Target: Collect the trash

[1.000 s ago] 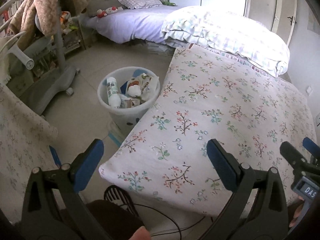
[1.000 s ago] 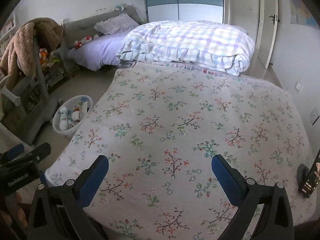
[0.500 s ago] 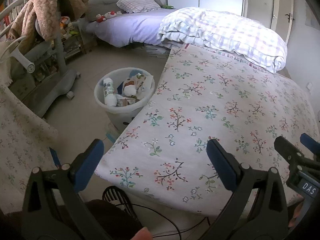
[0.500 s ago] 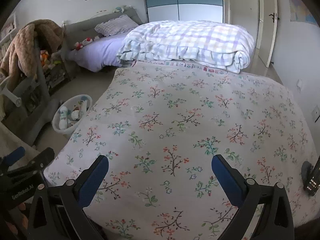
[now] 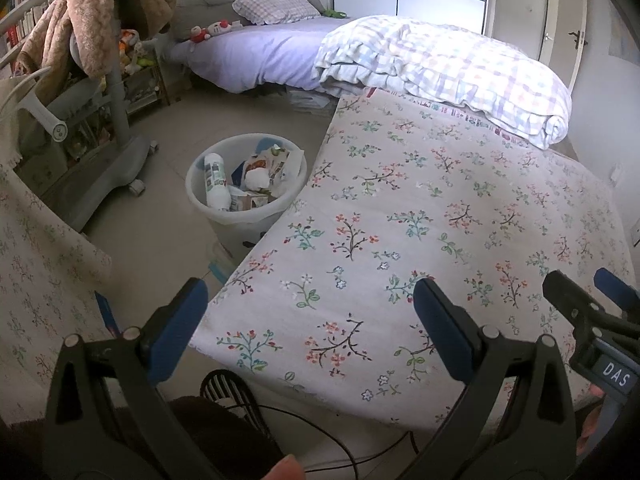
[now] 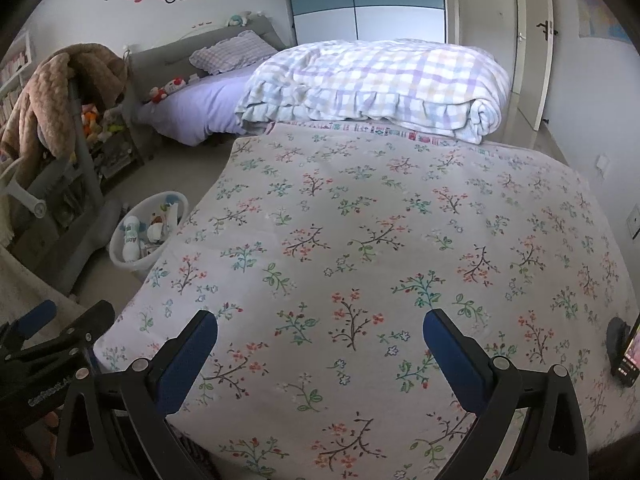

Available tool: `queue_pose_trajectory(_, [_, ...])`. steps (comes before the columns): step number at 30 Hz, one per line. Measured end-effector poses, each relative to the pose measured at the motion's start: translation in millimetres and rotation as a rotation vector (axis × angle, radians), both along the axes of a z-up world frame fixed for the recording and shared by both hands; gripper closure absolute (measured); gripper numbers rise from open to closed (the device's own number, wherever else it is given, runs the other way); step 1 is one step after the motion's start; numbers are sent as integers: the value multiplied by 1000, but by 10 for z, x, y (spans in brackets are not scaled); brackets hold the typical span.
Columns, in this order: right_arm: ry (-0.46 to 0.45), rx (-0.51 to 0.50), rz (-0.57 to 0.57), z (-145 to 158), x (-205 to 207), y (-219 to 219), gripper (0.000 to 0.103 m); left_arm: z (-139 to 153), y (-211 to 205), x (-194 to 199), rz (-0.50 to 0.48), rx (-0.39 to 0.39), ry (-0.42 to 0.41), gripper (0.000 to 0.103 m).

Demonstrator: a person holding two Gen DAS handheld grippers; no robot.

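Both tongs, left tongs (image 5: 306, 328) and right tongs (image 6: 320, 346), hang wide open and empty over the bare floral bed (image 6: 380, 240); the filled bin (image 5: 246, 184) stands left, suggesting collecting is done.

White bin (image 5: 224, 216) (upright, floor) holds trash (image 5: 256, 178).

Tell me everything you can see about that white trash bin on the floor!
The white trash bin is a round, plastic-looking tub standing upright on the tiled floor, close beside the flowery bed's edge. It is nearly full: a white bottle leans inside, with crumpled wrappers, a small carton and a white wad. No gripper touches it.
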State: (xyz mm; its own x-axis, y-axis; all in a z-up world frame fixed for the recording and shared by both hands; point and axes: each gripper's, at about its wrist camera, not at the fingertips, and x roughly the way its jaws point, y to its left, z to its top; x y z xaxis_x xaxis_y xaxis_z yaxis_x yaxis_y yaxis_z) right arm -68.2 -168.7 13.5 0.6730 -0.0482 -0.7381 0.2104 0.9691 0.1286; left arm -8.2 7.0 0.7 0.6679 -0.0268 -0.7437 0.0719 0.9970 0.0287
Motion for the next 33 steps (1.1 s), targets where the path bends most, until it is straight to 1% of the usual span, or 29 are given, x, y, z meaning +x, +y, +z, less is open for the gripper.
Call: queue_pose_trajectory(33, [-9, 5, 11, 19, -7, 79, 0, -32, 26, 2, -4, 6, 11, 1])
